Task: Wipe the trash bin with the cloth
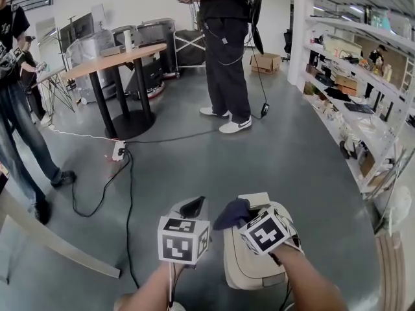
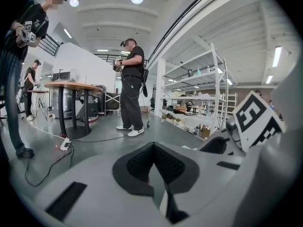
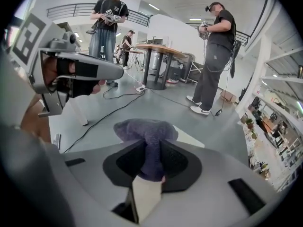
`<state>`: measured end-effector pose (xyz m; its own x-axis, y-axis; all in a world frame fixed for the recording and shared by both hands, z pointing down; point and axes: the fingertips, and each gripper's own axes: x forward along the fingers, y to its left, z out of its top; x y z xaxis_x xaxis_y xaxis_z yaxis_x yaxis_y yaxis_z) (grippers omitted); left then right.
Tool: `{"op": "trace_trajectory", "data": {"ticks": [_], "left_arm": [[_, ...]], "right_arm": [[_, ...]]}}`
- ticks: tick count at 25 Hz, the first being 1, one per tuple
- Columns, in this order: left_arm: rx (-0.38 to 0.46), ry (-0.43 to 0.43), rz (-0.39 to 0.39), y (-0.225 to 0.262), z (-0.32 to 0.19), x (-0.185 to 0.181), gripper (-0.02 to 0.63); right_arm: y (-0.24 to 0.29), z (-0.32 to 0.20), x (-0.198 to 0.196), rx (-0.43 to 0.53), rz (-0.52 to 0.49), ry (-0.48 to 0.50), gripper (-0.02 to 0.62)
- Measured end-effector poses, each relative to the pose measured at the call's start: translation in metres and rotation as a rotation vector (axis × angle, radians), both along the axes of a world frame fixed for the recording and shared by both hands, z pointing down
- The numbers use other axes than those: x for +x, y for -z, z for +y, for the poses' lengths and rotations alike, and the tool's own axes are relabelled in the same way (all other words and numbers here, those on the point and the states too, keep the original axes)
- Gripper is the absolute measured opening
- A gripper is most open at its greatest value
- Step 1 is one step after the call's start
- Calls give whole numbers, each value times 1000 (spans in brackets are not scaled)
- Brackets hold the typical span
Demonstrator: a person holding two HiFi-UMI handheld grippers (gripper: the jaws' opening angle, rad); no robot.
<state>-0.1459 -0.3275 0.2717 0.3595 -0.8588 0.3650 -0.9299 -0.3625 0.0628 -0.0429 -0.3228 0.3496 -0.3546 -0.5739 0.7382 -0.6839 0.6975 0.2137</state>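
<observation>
I'm looking down on a grey workshop floor (image 1: 305, 167). The beige bin (image 1: 249, 267) stands on it at 6 o'clock in the head view, below my right tool (image 3: 150, 161). That tool's jaws are clamped on the purple cloth (image 3: 146, 135), which bulges out past the tips near the bin's 11 o'clock edge. My left tool (image 2: 152, 163) sits just beside the bin at its 9 o'clock, jaws pressed together with nothing between them. Black cables (image 1: 126, 193) trail toward 10 o'clock, where a round desk (image 1: 117, 60) stands. A person (image 1: 225, 50) stands at 12 o'clock, a second person (image 1: 16, 102) at 9 o'clock, and shelves (image 1: 363, 76) line 3 o'clock.
</observation>
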Motion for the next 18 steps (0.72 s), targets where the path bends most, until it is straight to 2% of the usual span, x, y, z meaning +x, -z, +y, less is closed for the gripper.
{"op": "trace_trajectory", "data": {"ticks": [13,18], "left_arm": [[-18,-22,2,-1,15,18,0],[-17,-53,-14,2,28,38,0]], "right_arm": [[0,5,40,11,12,-70,87],[-1,12,67,29,10,-126,87]]}}
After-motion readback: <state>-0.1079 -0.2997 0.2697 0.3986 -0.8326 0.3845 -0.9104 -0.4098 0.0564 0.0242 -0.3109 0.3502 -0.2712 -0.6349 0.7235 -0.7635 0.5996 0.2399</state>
